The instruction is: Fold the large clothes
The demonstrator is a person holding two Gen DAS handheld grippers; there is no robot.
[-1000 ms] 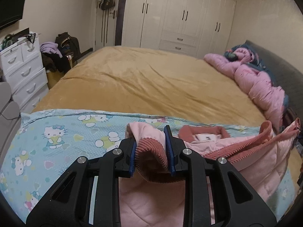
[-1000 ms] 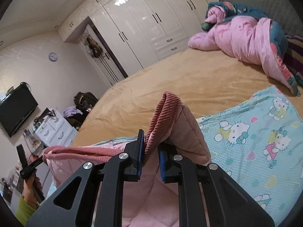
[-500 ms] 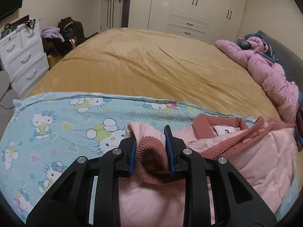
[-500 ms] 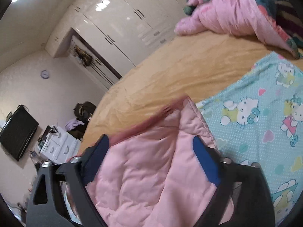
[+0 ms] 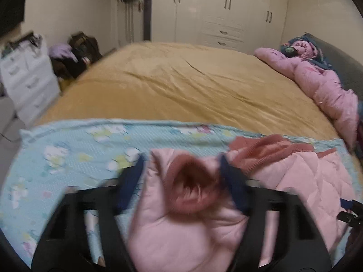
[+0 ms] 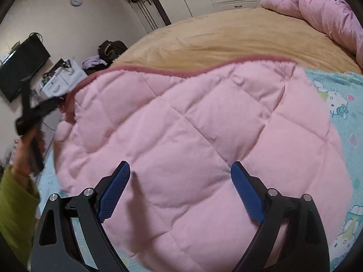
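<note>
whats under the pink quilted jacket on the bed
The pink quilted jacket lies on a light blue cartoon-print sheet, spread over the tan bedspread. Anything beneath the jacket's middle is covered.

Left claw (image 5: 181, 172), blurred, seems to be opening; right claw (image 6: 180, 181) gapes wide.

Bare tan bedspread (image 5: 181, 86) beyond pink jacket (image 6: 181, 136)

Jacket (image 6: 181, 136) on sheet (image 6: 344, 117), seemingly flat
</note>
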